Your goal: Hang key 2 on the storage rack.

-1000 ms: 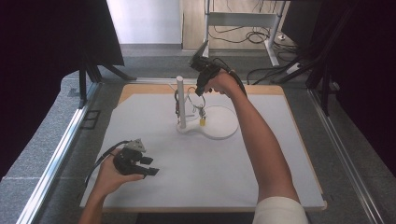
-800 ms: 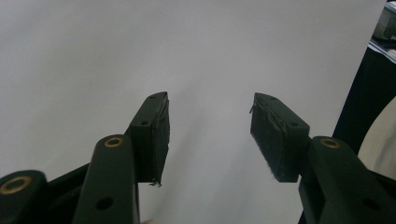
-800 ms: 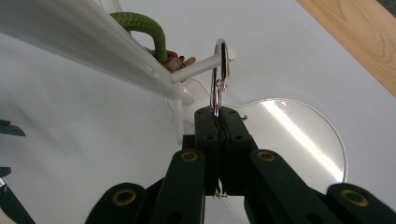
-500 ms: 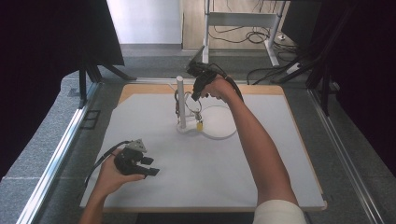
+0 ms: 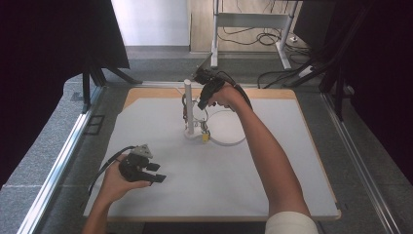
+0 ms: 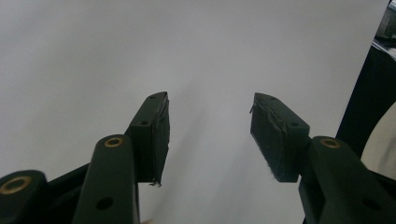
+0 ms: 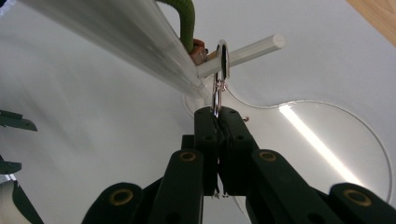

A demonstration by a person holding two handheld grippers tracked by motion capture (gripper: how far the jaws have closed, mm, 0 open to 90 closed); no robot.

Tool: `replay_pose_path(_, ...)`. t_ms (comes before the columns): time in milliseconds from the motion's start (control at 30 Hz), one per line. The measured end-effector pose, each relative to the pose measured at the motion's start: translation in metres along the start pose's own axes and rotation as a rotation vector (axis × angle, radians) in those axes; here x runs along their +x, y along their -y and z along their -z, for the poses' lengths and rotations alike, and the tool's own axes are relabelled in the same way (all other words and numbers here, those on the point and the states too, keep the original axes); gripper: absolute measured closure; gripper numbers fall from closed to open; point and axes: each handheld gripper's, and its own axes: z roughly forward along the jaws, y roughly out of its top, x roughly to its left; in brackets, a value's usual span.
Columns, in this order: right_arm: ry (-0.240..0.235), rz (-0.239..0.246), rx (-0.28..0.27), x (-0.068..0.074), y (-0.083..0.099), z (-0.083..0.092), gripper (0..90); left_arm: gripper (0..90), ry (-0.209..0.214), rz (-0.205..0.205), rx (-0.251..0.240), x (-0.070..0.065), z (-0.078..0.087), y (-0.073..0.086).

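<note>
Because our right tool pinches the metal keyring right where it hangs on the stand's clear peg, a crooked pull could snag the ring or tip the stand (its round base sits far-centre on the worktop); a green loop crowds the peg, while our left tool rests spread, near left.

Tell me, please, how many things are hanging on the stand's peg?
2 that I can make out: a green loop against the post, and a silver ring nearer the peg's tip, its clip pinched by the right gripper. More may be hidden.
</note>
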Motion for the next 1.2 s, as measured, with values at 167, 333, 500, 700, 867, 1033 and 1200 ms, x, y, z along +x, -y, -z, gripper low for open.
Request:
replay_pose_path(167,-0.02,-0.008,-0.015,0.0,0.004,-0.001,81.7,47.8,0.002,0.0,0.006,0.001,-0.002,-0.001)
replay_pose_path(333,-0.022,-0.02,-0.038,0.0,0.01,0.008,76.6,47.8,0.004,-0.005,0.009,0.001,-0.002,-0.001)
replay_pose_path(500,-0.01,-0.035,-0.071,-0.002,0.022,0.021,69.3,47.8,-0.002,-0.001,0.005,0.002,-0.001,-0.001)
replay_pose_path(700,0.001,-0.034,-0.111,-0.006,0.048,0.034,60.9,47.8,-0.006,0.001,0.004,0.002,0.0,-0.001)
replay_pose_path(867,0.027,-0.046,-0.176,-0.008,0.074,0.042,58.2,47.7,-0.012,0.008,-0.009,0.003,0.004,-0.001)
replay_pose_path(1033,0.021,-0.053,-0.22,-0.011,0.108,0.043,56.9,47.6,-0.015,0.012,-0.021,0.003,0.007,0.0)
replay_pose_path(1200,0.029,-0.07,-0.255,-0.017,0.152,0.035,56.2,47.5,-0.013,0.01,-0.016,0.003,0.006,0.0)
